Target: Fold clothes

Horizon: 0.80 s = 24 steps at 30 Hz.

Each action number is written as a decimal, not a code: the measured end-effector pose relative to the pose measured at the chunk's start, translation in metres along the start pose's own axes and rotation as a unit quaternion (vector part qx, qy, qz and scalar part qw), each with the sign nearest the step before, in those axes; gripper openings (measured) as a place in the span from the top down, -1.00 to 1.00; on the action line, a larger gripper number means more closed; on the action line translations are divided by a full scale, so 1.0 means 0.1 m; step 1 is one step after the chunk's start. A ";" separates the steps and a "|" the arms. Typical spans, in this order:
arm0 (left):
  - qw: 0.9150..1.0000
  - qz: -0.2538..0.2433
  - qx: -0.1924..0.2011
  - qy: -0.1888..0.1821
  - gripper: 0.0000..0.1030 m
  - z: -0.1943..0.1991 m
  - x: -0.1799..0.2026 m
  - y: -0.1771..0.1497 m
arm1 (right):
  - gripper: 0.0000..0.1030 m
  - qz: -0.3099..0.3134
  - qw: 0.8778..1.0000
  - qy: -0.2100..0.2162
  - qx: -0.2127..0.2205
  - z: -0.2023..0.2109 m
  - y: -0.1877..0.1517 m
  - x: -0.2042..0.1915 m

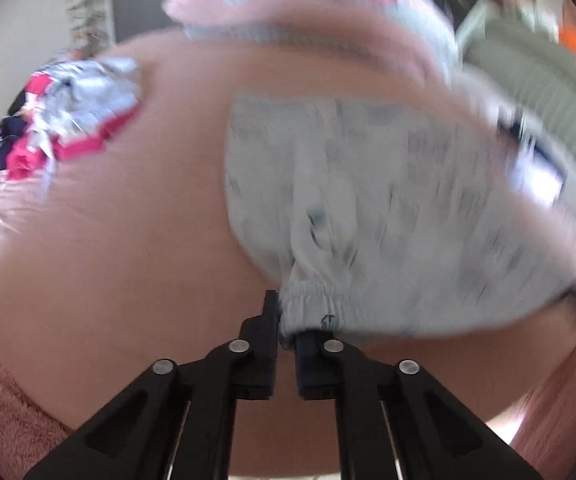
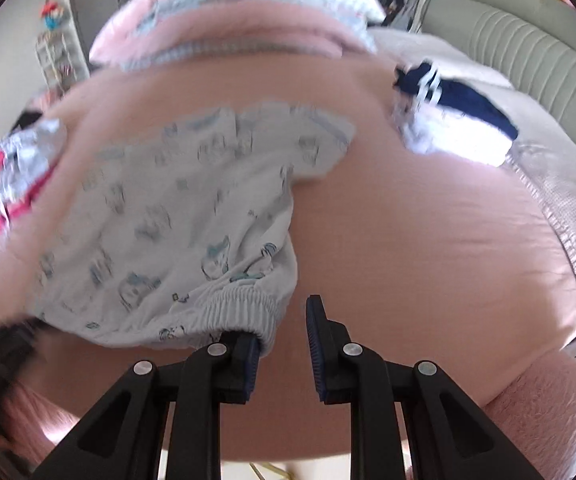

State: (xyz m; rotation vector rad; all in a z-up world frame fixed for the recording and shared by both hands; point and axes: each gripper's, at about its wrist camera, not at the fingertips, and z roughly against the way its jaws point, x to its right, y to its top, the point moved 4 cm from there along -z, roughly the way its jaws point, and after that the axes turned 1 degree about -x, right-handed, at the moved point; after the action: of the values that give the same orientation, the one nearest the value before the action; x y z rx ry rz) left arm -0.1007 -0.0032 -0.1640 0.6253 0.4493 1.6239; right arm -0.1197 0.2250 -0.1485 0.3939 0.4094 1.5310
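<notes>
Because both of my views are smeared by motion, much of what lies on the pink bed cover (image 2: pixel 427 240) is hard to read: the printed figures on the garment blur into grey-blue streaks, and I cannot tell what they depict. The bed fills nearly everything I see. At its far end sits a pink and pale-blue striped pillow (image 2: pixel 240 12), cut off by the top edge of the frame, and beyond it a grey ribbed sofa (image 2: pixel 527 40) is only partly visible. A jumbled heap of clothes (image 1: pixel 56 128), red, navy and white, lies on the far left side of the bed; I cannot separate its pieces. A navy and white folded garment (image 2: pixel 459 120) rests on the far right side, its white part washed out by glare.

The light grey printed pants (image 2: pixel 176 216) lie spread on the bed between those two piles, with the elastic waistband bunched at the near edge. My left gripper (image 1: pixel 286 320) is pressed together on that waistband, pinching a fold of it. My right gripper (image 2: pixel 284 320) stands spread apart; one finger touches the waistband's end, nothing is clamped between the pads
</notes>
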 end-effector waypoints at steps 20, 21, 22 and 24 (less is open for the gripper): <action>0.989 -0.140 -0.003 -0.036 0.55 0.23 0.17 0.25 | 0.50 0.108 0.989 0.084 0.056 0.38 0.63 -0.75; 0.988 -0.149 0.002 -0.039 0.45 0.27 0.20 0.27 | 0.50 0.099 0.989 0.087 0.060 0.41 0.63 -0.72; 0.989 -0.144 0.005 -0.033 0.30 0.30 0.18 0.29 | 0.50 0.091 0.990 0.090 0.063 0.45 0.63 -0.68; 0.991 -0.130 0.013 -0.020 0.21 0.38 0.13 0.33 | 0.50 0.077 0.991 0.086 0.070 0.46 0.67 -0.61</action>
State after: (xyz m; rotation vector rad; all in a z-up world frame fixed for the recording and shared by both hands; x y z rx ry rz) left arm -0.1034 0.0022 -0.1129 0.5919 0.5011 1.3576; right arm -0.1553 0.1647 -0.0750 0.4124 0.6353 1.6993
